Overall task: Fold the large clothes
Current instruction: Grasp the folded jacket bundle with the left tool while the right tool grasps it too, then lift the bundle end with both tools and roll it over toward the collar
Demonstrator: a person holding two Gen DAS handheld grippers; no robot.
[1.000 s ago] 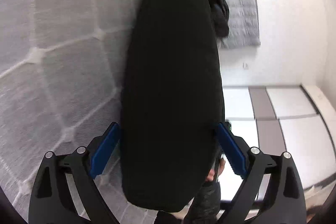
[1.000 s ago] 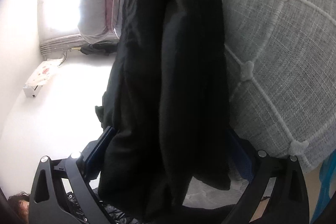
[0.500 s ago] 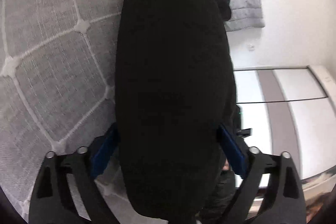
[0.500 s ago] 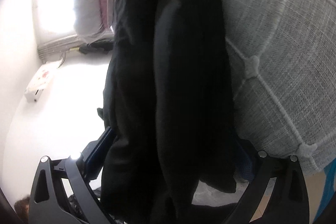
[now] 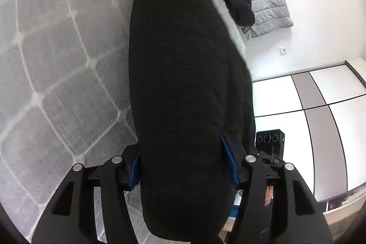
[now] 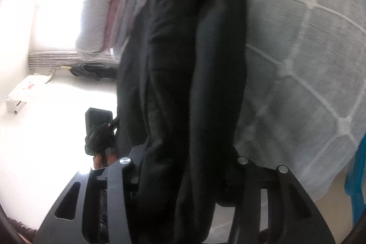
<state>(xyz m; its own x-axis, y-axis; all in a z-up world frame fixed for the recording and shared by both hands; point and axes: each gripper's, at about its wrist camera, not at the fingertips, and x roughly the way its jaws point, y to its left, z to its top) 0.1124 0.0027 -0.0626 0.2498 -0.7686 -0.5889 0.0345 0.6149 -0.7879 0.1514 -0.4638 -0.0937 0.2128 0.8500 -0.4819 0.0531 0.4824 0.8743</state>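
We've got the black garment point(image 5: 189, 95) clamped in both the left gripper point(image 5: 183, 166) and right gripper point(image 6: 183, 166), lifted just beside the quilted mattress point(image 5: 64, 65). Looks like we're mid-fold; next it probably needs lowering flat onto that mattress without the layers slipping.

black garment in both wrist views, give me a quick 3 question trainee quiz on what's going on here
1. True or false: the left gripper has the black garment between its blue pads.
2. What lies behind the garment in the right wrist view? A) a wooden table B) a grey quilted mattress C) a tiled floor
3. Fill in: the right gripper has ____ layers of dark cloth bunched between its fingers.

Key
1. True.
2. B.
3. Several; the blur hides the exact count.
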